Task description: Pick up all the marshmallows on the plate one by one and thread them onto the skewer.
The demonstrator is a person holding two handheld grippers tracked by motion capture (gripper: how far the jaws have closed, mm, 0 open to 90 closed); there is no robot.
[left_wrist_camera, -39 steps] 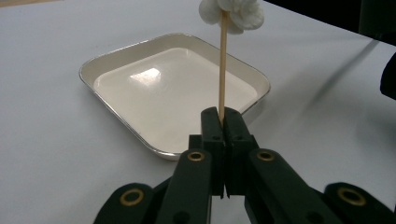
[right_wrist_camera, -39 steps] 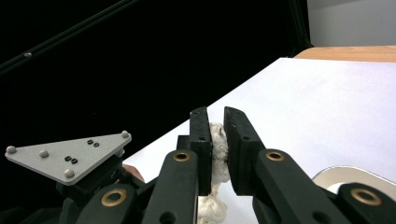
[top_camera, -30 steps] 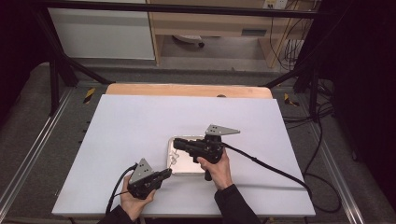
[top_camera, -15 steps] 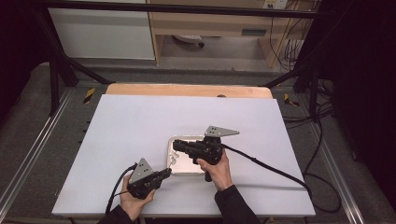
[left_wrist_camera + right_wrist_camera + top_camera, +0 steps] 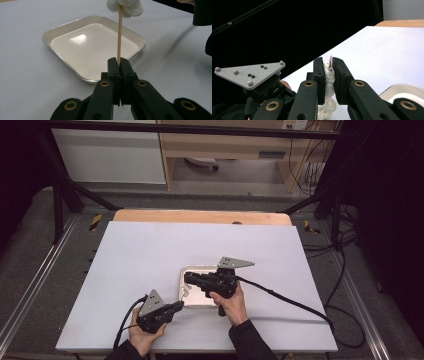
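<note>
Left gripper (image 5: pixel 119 65) jaws clamp stick (image 5: pixel 119 37); right gripper (image 5: pixel 329 65) jaws squeeze cotton wad (image 5: pixel 329 75) at stick tip, above tray (image 5: pixel 63 26) near table front edge. Wad not yet off.

White table (image 5: pixel 150 255) with a bare wooden strip (image 5: pixel 200 216) along its far edge; black frame bars (image 5: pixel 65 195) and floor cables (image 5: pixel 345 270) flank it; a cabinet (image 5: pixel 225 145) stands behind.

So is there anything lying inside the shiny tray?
No, the left gripper view shows the tray with a bare white bottom, while the wooden stick and its cotton wad are held up above it.
</note>
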